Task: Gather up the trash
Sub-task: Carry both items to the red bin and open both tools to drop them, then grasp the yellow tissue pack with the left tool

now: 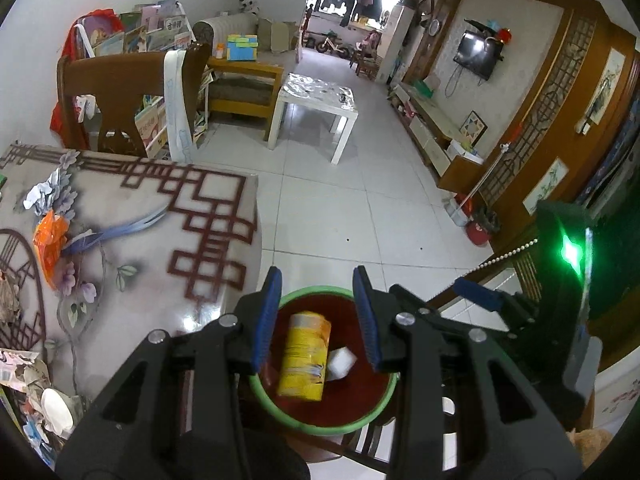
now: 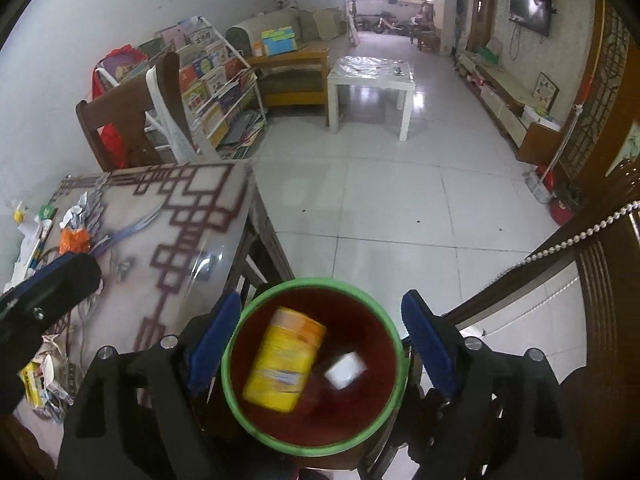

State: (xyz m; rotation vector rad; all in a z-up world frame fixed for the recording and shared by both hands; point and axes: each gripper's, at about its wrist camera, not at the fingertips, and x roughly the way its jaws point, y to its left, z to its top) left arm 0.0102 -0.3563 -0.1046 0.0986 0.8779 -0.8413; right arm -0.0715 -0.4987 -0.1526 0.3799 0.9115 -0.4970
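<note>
A green-rimmed bin [image 1: 320, 429] with a dark red inside stands beside the patterned table [image 1: 160, 240]. In it lie a yellow can [image 1: 304, 356] and a small white piece [image 1: 340, 362]. My left gripper [image 1: 317, 280] hangs over the bin, open, nothing between its blue pads. My right gripper [image 2: 322, 300] is open wide above the same bin [image 2: 312, 283], over the can [image 2: 286, 360] and the white piece [image 2: 346, 368]; nothing is held. On the table lie an orange wrapper [image 1: 50, 244], crumpled paper [image 1: 40, 196] and a heap of scraps [image 1: 36, 392].
A wooden chair [image 1: 120, 88] stands at the table's far side, a book rack [image 2: 212, 76] behind it. A white side table [image 1: 316, 100] stands out on the tiled floor [image 1: 340, 208]. Dark wooden furniture with a bead string [image 2: 580, 236] is close on the right.
</note>
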